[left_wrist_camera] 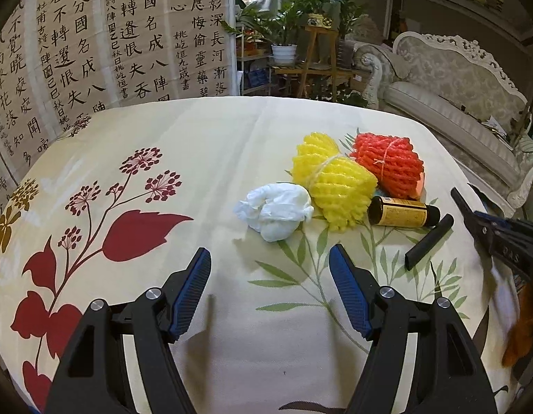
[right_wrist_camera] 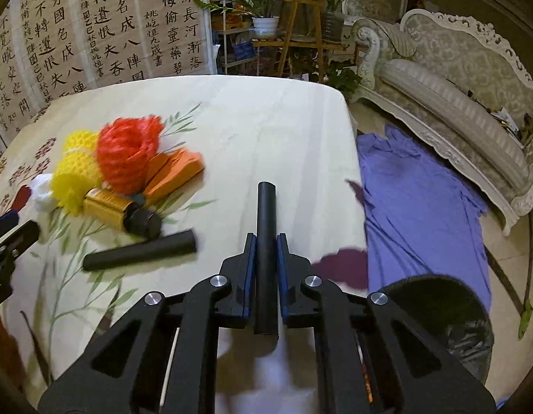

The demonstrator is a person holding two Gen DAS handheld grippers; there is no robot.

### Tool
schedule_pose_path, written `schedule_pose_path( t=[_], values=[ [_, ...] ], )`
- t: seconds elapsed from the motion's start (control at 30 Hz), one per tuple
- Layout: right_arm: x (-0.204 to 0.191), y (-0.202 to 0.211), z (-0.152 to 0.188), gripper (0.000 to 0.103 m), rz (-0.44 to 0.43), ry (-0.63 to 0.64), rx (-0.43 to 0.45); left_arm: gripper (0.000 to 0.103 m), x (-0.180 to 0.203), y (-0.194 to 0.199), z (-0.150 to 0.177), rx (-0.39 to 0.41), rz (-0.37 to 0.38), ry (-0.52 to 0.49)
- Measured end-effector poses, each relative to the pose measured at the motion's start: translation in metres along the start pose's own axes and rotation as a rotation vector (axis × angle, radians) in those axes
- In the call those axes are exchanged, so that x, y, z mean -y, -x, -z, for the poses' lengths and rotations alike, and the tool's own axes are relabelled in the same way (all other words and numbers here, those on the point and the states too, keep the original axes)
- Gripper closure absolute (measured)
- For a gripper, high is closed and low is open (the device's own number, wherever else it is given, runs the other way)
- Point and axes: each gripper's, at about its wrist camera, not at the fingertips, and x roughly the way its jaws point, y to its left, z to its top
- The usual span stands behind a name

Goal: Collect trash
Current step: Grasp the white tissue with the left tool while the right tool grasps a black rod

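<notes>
My right gripper (right_wrist_camera: 266, 238) is shut on a black tube (right_wrist_camera: 266, 203), which sticks out ahead of the pads above the floral tablecloth (right_wrist_camera: 266, 120). A second black tube (right_wrist_camera: 138, 250) lies on the cloth to its left, next to a brown bottle (right_wrist_camera: 121, 212) on its side. Behind them sit a red foam net (right_wrist_camera: 128, 151), a yellow foam net (right_wrist_camera: 75, 172), an orange carton (right_wrist_camera: 173, 172) and a crumpled white tissue (right_wrist_camera: 42, 189). My left gripper (left_wrist_camera: 270, 252) hovers open and empty just in front of the white tissue (left_wrist_camera: 275, 210).
A bin lined with a black bag (right_wrist_camera: 449, 317) stands on the floor beyond the table's right edge, near the right gripper. A purple cloth (right_wrist_camera: 422, 214) lies on the floor beside a pale sofa (right_wrist_camera: 456, 103). Calligraphy panels and potted plants stand behind the table.
</notes>
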Motion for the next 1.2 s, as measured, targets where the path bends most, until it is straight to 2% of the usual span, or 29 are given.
schedule_pose_path(
  t=[0.2,0.43,0.7,0.93,0.97,1.03,1.07,1.13,1.2],
  values=[
    [-0.009,0.017,0.021,0.091,-0.022,-0.049,-0.003,0.034,-0.007,0.001,0.000,-0.002,0.001,0.012],
    [-0.024,0.031,0.041,0.091,-0.037,-0.101,0.001,0.029,-0.015,-0.003,-0.003,-0.007,-0.004,0.011],
    [-0.044,0.028,0.040,0.091,-0.003,-0.055,0.009,0.025,-0.019,-0.019,-0.018,-0.004,-0.020,-0.020],
    [-0.049,0.025,0.037,0.090,0.005,-0.049,0.013,0.024,-0.020,-0.032,-0.026,-0.034,0.030,-0.039],
    [-0.049,0.025,0.037,0.089,0.006,-0.049,0.014,0.026,-0.020,-0.032,-0.027,-0.031,0.037,-0.042],
    [-0.049,0.025,0.037,0.089,0.009,-0.047,0.015,0.047,-0.019,-0.035,-0.028,-0.044,0.048,-0.054],
    [-0.049,0.024,0.036,0.089,0.009,-0.047,0.016,0.050,-0.019,-0.037,-0.028,-0.056,0.061,-0.056],
    [-0.049,0.025,0.037,0.089,0.009,-0.047,0.016,0.066,-0.018,-0.037,-0.028,-0.059,0.088,-0.062],
    [-0.049,0.025,0.037,0.089,0.009,-0.046,0.017,0.068,-0.016,-0.035,-0.027,-0.051,0.086,-0.071]
  ],
)
